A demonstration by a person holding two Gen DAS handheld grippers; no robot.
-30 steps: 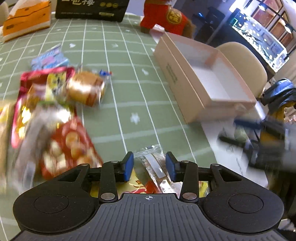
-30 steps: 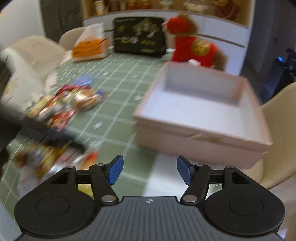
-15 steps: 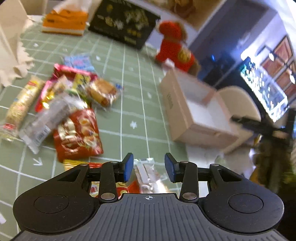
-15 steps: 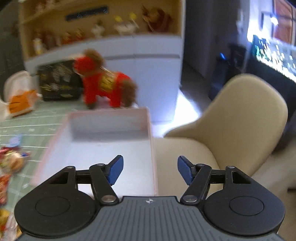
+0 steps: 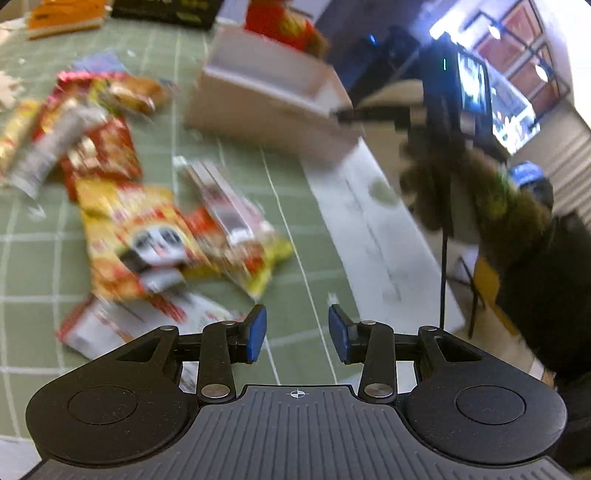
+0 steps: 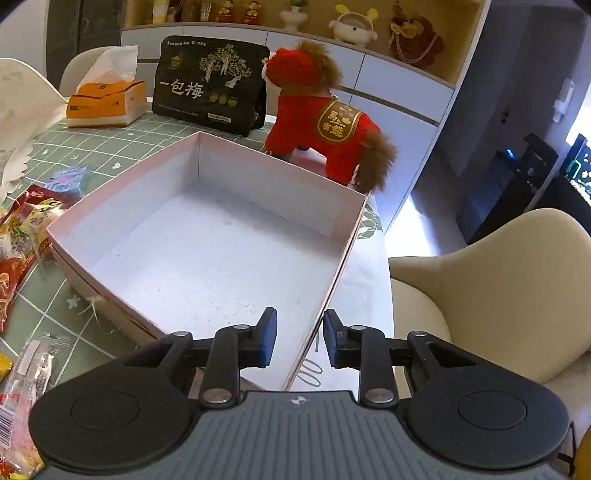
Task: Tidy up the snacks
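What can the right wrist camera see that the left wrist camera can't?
Only the right wrist view shows the bare floor inside the pink box and the shelf figurines. Only the left wrist view shows the left gripper, the yellow snack packets spread out, and a fuzzy sleeve. Both show the box, the red plush horse, the green tablecloth, and the right gripper closed on the box's wall.

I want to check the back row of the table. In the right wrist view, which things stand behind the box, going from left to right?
Tissue box → black bag → red plush horse.
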